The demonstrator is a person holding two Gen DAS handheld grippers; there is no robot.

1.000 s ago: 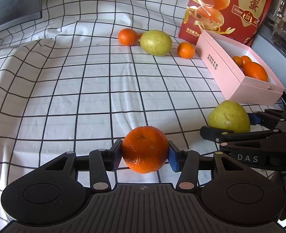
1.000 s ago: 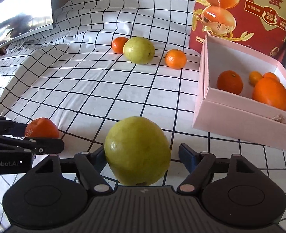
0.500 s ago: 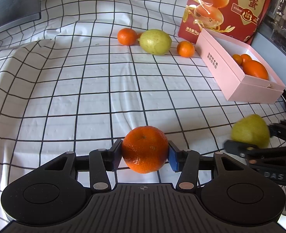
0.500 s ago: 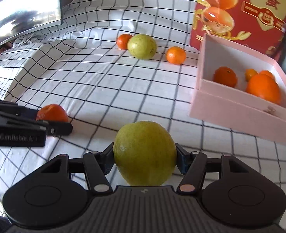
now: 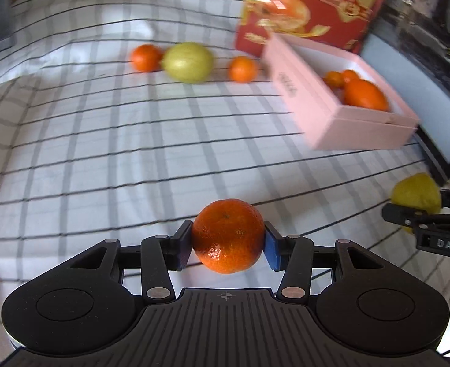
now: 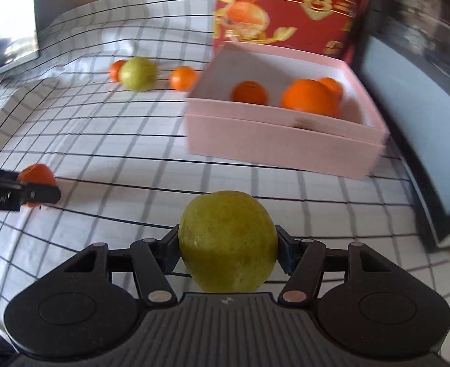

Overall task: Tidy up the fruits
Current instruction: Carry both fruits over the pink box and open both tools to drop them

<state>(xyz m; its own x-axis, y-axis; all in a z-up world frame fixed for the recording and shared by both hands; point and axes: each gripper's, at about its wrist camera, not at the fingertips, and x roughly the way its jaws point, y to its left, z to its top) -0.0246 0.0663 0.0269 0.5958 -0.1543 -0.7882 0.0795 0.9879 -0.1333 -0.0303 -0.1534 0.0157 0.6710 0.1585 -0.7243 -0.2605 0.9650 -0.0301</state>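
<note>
The left gripper (image 5: 228,246) is matte black plastic with a ribbed centre plate, two round side housings, silver pivot screws and blue pads (image 5: 270,252). The right gripper (image 6: 228,252) matches it, with white "DAS" lettering along its side.

The right gripper (image 6: 228,244) holds a big green pear (image 6: 228,241) between its two pads; a pink box (image 6: 283,140) sits ahead on the checked cloth (image 6: 108,140) with three oranges (image 6: 309,96) inside; far back lie two small oranges (image 6: 182,78) and another pear (image 6: 137,73); at the left edge the left gripper (image 6: 26,192) holds a mandarin (image 6: 36,174).
</note>
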